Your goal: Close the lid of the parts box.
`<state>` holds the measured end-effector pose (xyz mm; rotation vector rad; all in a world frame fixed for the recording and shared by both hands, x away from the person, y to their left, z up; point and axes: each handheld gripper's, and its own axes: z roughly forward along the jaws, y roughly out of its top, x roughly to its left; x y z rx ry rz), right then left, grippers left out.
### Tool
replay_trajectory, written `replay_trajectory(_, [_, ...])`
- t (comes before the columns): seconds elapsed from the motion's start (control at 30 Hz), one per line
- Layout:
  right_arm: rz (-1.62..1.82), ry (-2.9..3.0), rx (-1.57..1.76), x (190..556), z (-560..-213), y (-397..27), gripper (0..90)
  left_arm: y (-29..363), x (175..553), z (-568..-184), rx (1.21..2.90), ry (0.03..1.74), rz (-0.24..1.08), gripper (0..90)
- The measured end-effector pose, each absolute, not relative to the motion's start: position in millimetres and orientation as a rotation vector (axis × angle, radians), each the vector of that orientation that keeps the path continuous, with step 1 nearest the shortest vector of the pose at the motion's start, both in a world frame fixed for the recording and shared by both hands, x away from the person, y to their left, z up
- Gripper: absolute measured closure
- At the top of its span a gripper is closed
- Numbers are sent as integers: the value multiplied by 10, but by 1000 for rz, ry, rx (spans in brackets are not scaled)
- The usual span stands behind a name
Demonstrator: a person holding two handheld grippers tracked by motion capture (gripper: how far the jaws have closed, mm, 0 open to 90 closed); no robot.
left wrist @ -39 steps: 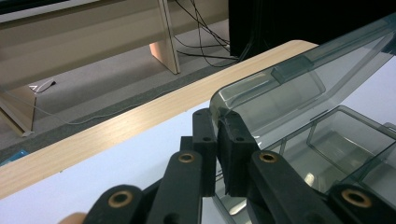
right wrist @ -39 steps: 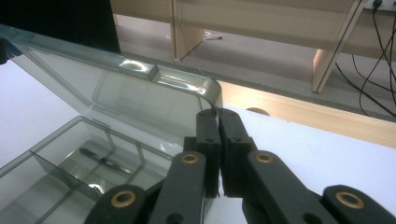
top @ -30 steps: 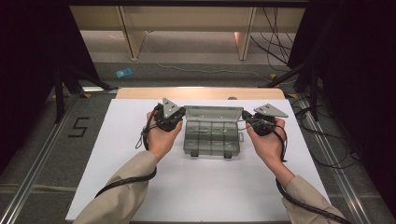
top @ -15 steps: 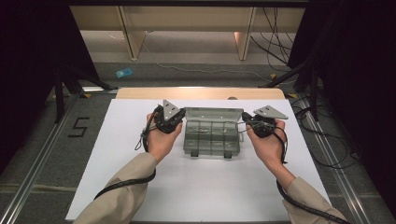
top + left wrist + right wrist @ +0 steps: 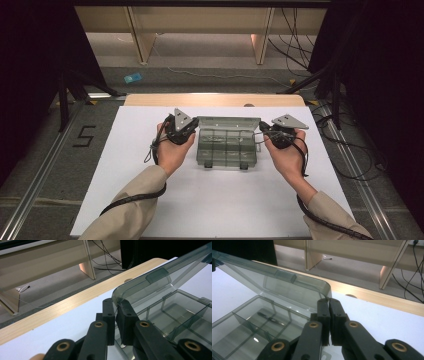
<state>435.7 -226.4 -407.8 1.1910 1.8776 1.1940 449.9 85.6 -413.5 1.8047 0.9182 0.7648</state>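
A smoky clear plastic compartment box (image 5: 227, 152) sits mid-table on the white sheet, its hinged lid (image 5: 229, 122) raised at the far side. My left gripper (image 5: 193, 131) is shut on the lid's left corner; in the left gripper view the jaws (image 5: 116, 307) pinch the lid (image 5: 160, 280) edge above the dividers (image 5: 180, 312). My right gripper (image 5: 262, 134) is shut on the lid's right corner, and the right gripper view has its tips (image 5: 328, 305) clamped on the lid (image 5: 287, 282). A thin dark object (image 5: 268, 317) lies in one compartment.
A white sheet (image 5: 150, 200) covers the table, with a wooden strip (image 5: 215, 99) along the far edge. Beyond are floor cables (image 5: 310, 45), shelf legs (image 5: 137, 35), a blue scrap (image 5: 132, 77) and a "5" marking (image 5: 85, 135) on the left floor.
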Motion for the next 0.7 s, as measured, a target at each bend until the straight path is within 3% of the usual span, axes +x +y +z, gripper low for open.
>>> replay_trajectory(0.7, [1190, 1903, 1181, 4326, -4111, -2283, 865, 868, 4467, -4153, 1812, 885, 778, 830])
